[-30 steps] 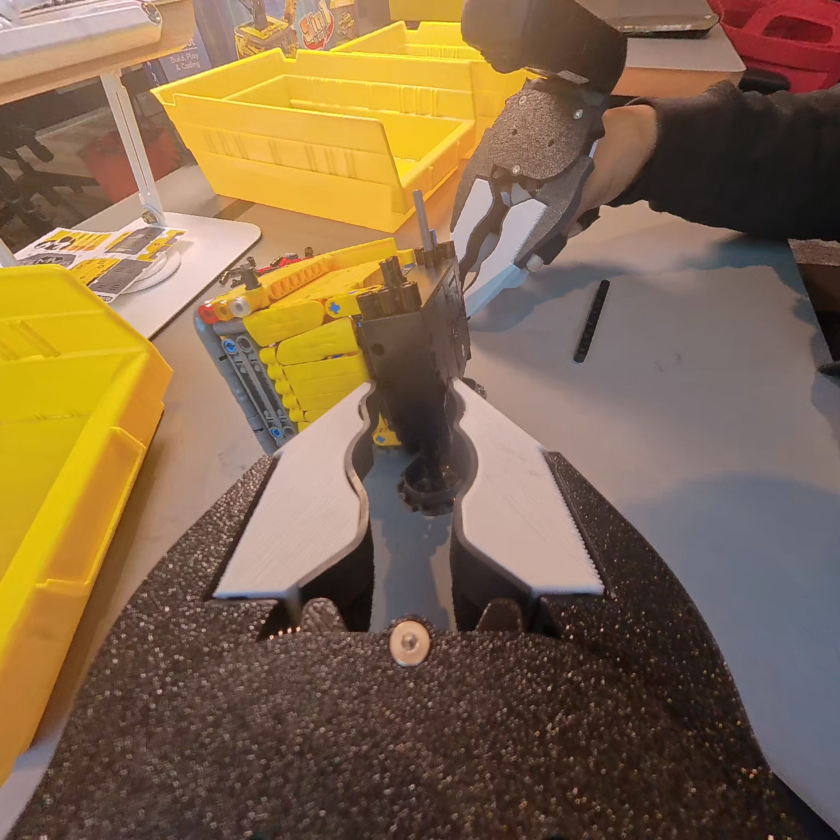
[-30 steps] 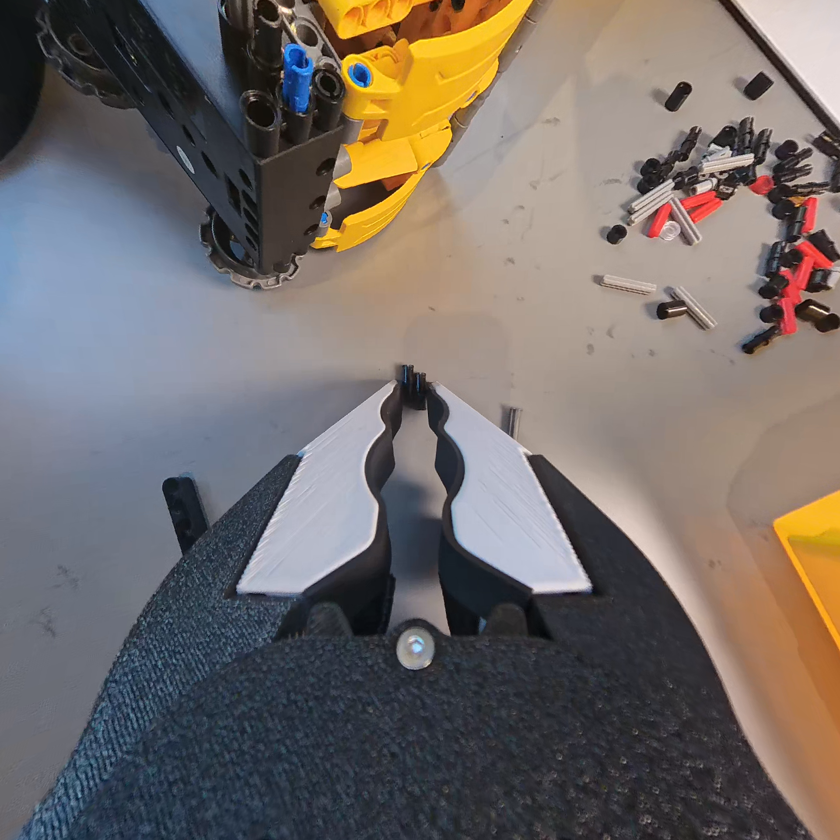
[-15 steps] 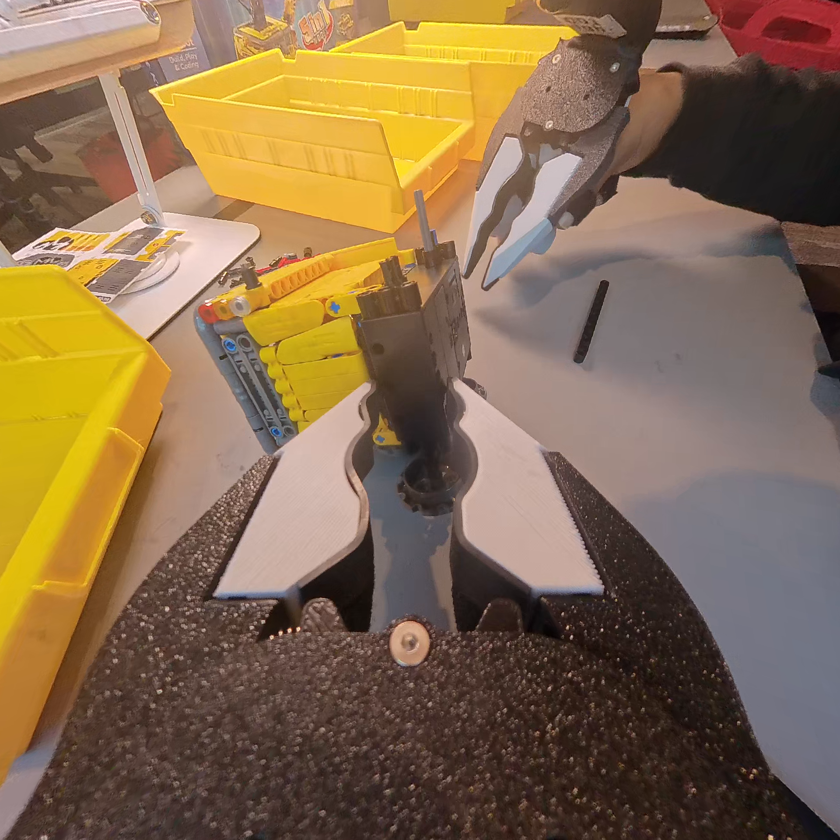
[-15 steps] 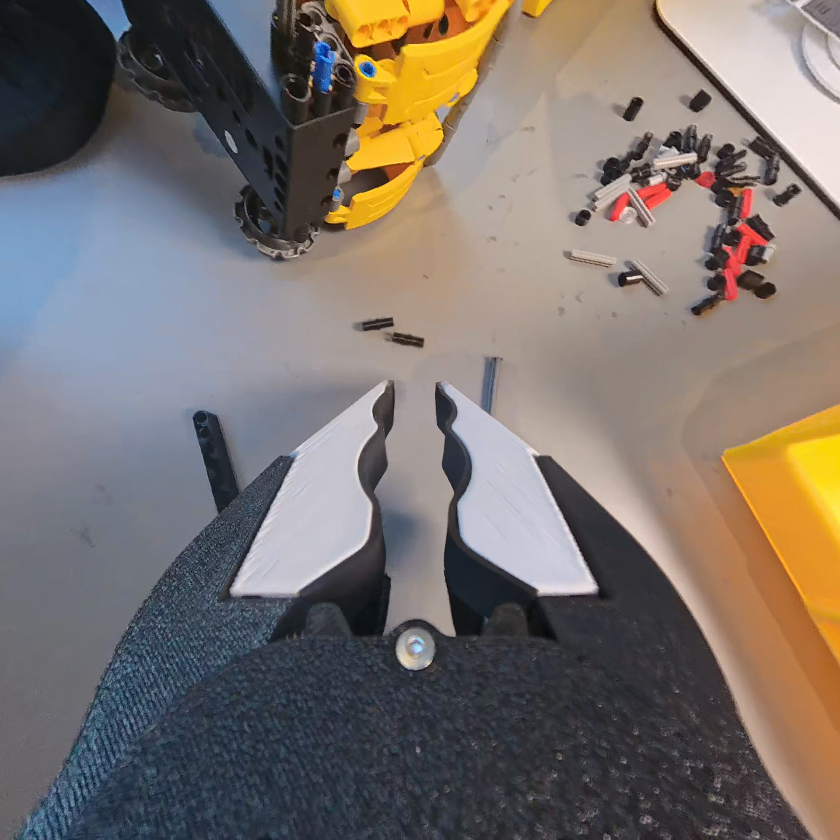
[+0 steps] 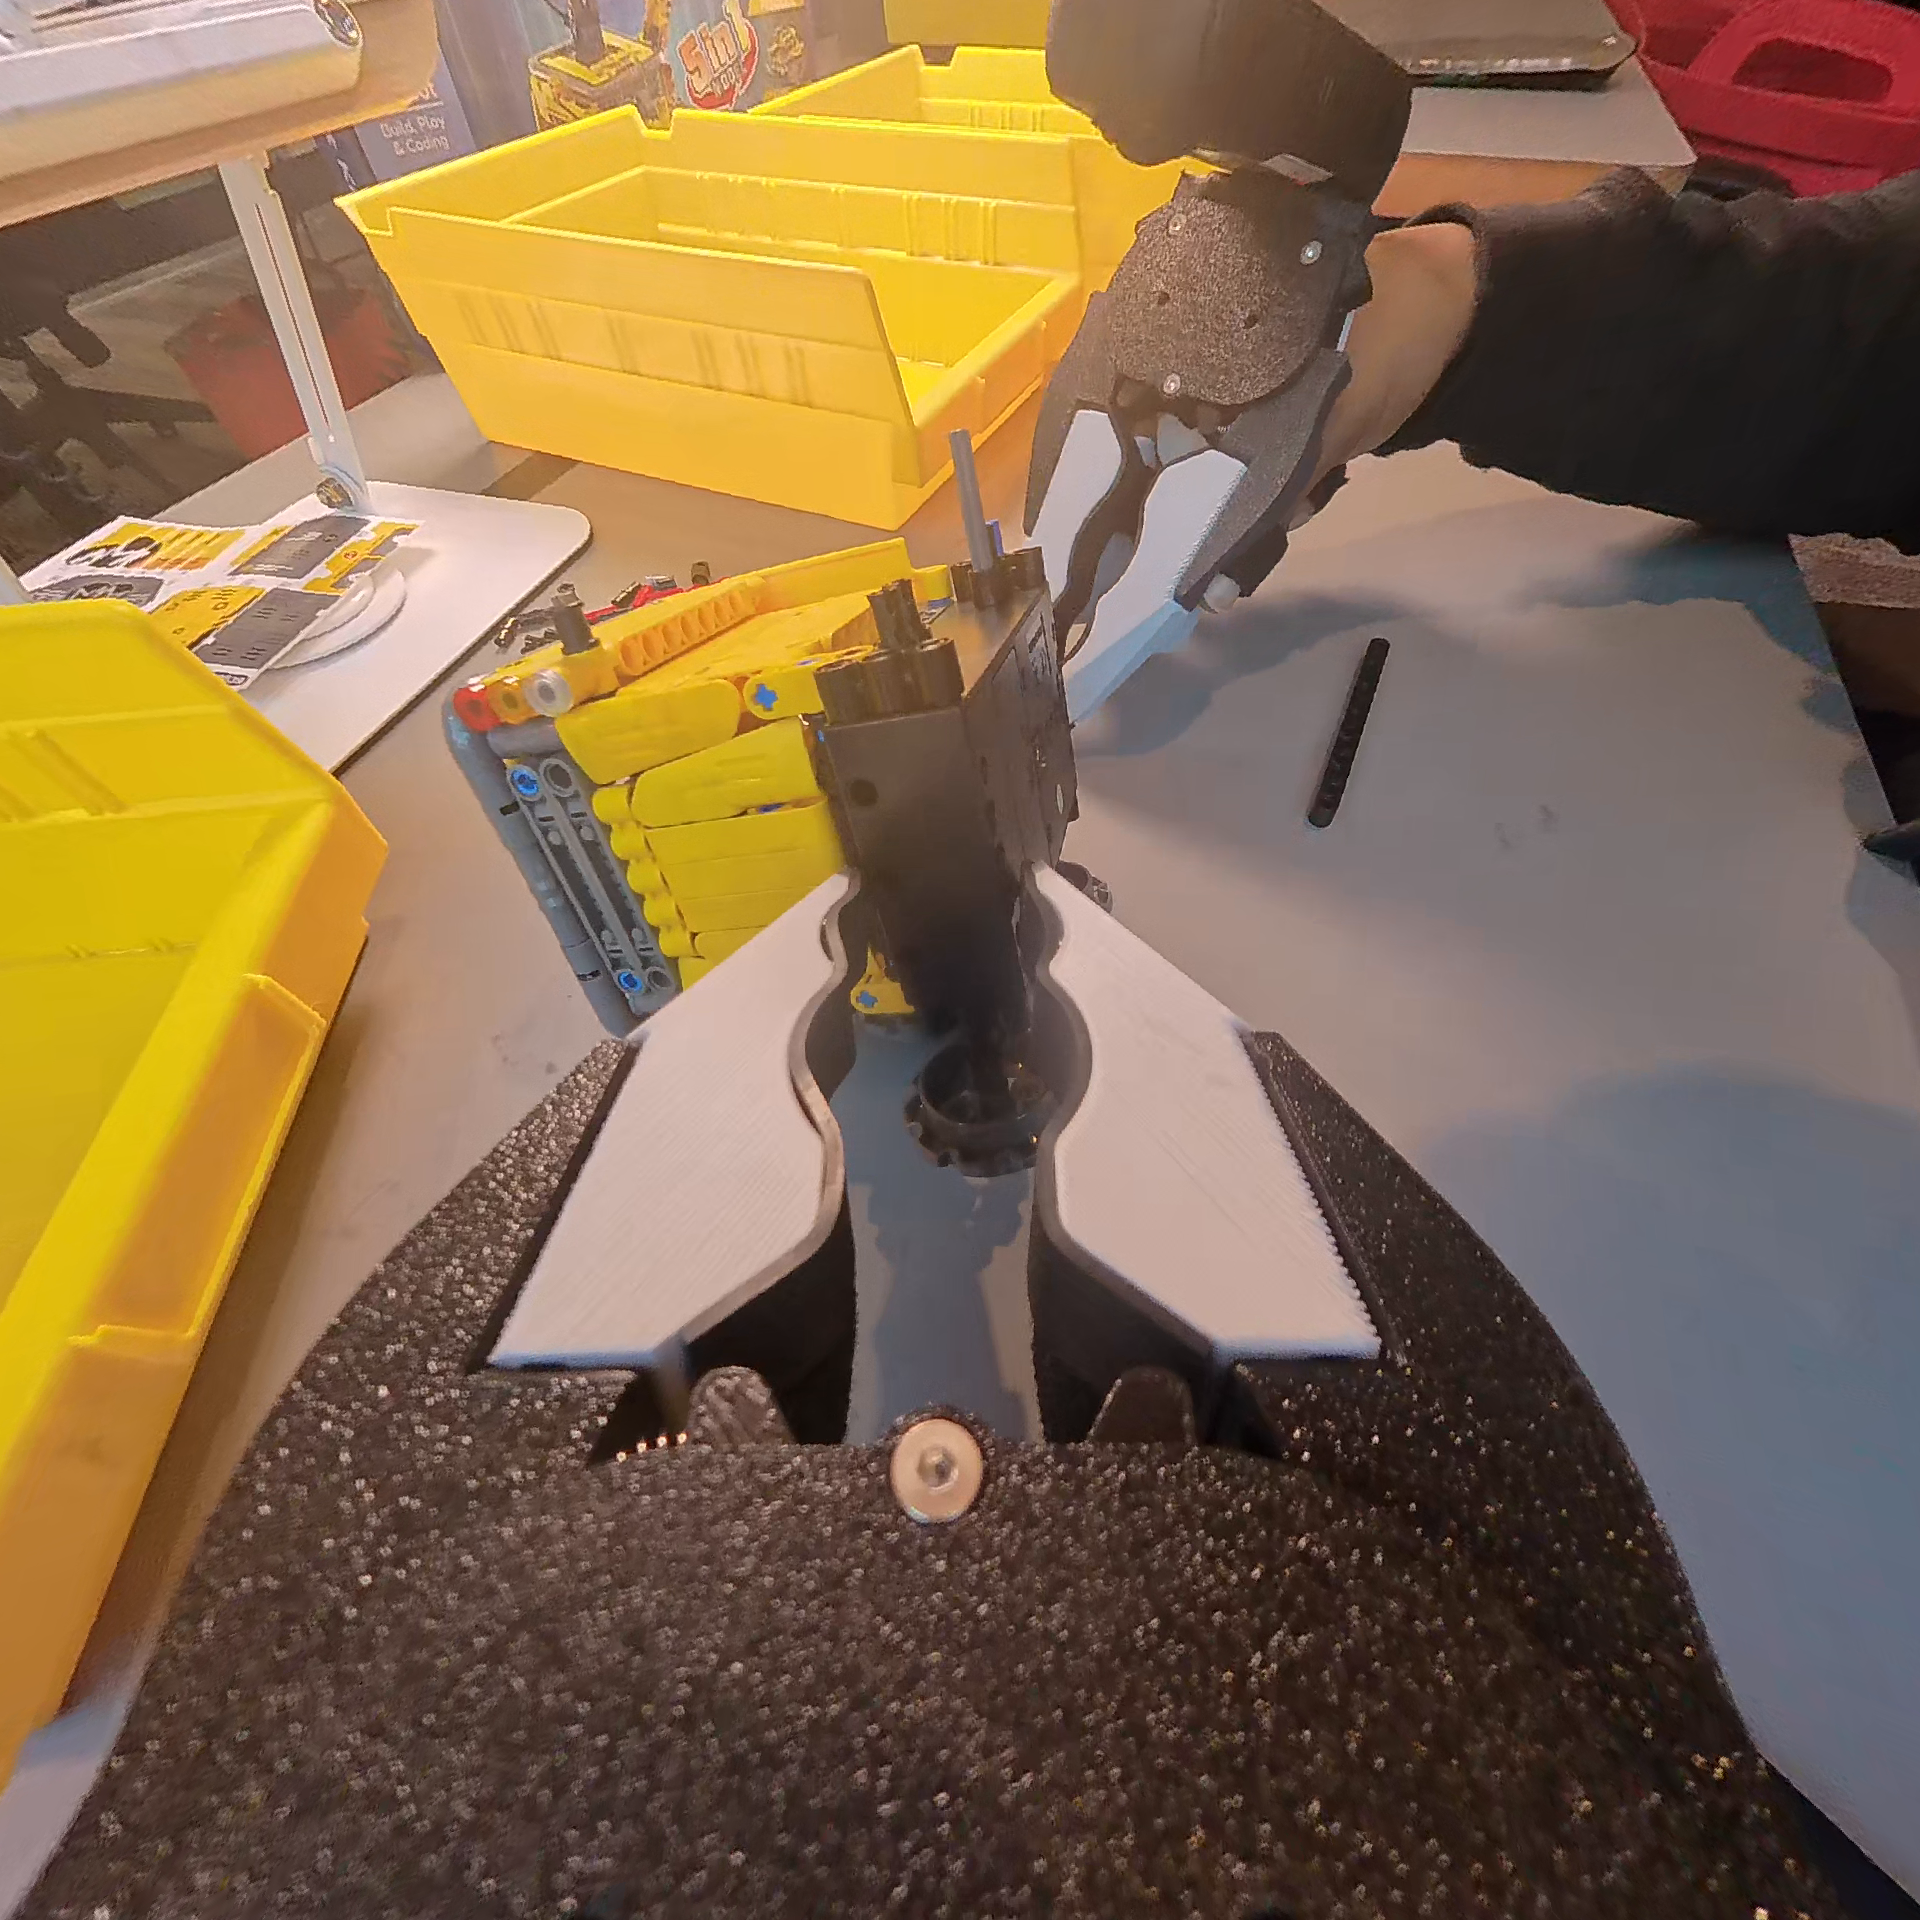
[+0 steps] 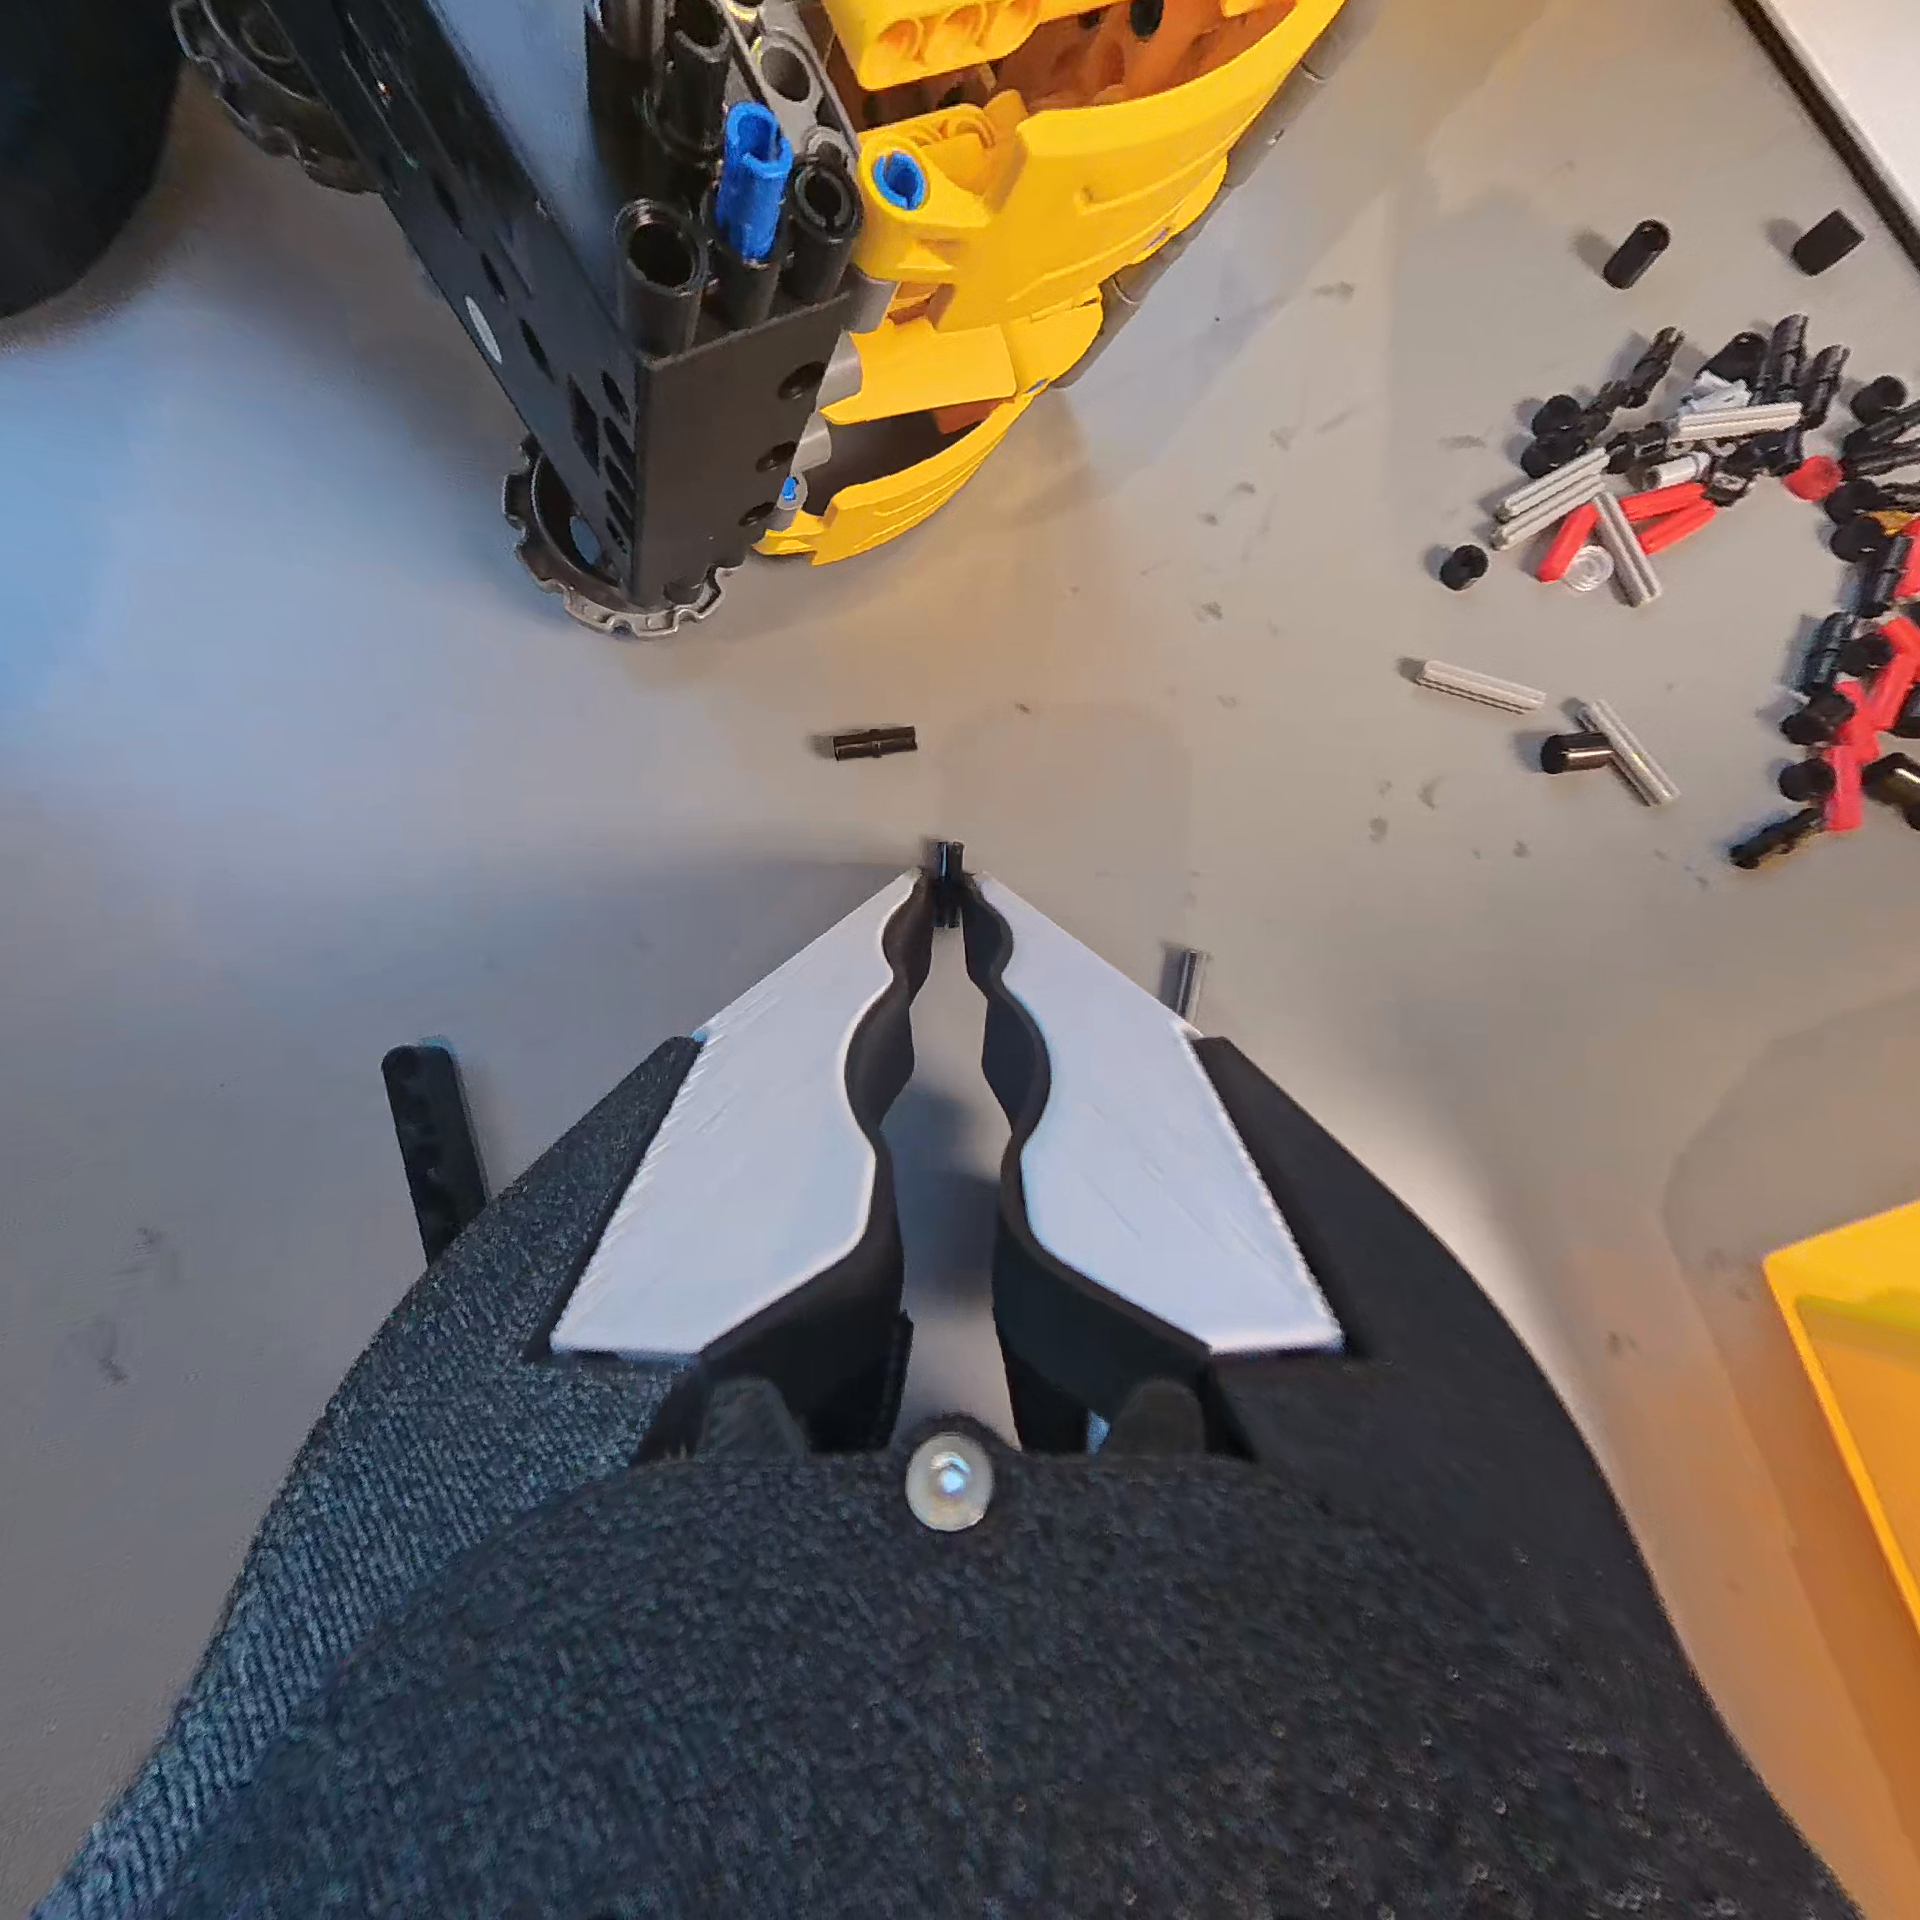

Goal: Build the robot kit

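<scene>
1. Yellow bin (image 5: 156, 935), far left of my left wrist view: an open plastic tray on the grey table (image 5: 1507, 1039).
2. Printed sheet (image 5: 208, 571), back left: it lies on a white stand base (image 5: 436, 623), whose upright post rises from that base.
3. Large yellow bins (image 5: 727, 332), rear centre: they sit side by side behind the model.
4. Brick model (image 5: 748, 790), centre: a yellow panelled body with a black block at its near end, a thin grey axle (image 5: 968, 499) standing up from its top and a black toothed wheel (image 5: 971, 1127) at its foot.
5. My left gripper (image 5: 940, 925): the fingers are closed against the two sides of the model's black block, clamping it just above the wheel.
6. My right gripper (image 6: 943, 883): the fingertips are pressed nearly together, pinching a small black pin (image 6: 943, 868) that pokes out past the tips. In the left view it (image 5: 1101, 634) hangs just beside the model's far end, held by a hand (image 5: 1382, 343) in a dark sleeve.
7. Second black pin (image 6: 874, 743): it lies loose on the table between my right gripper and the model.
8. Black beam (image 5: 1348, 732), right of the model: a long holed strip lying flat and well apart.
9. Loose parts pile (image 6: 1745, 540), right in my right wrist view: black, grey and red pins and axles.
</scene>
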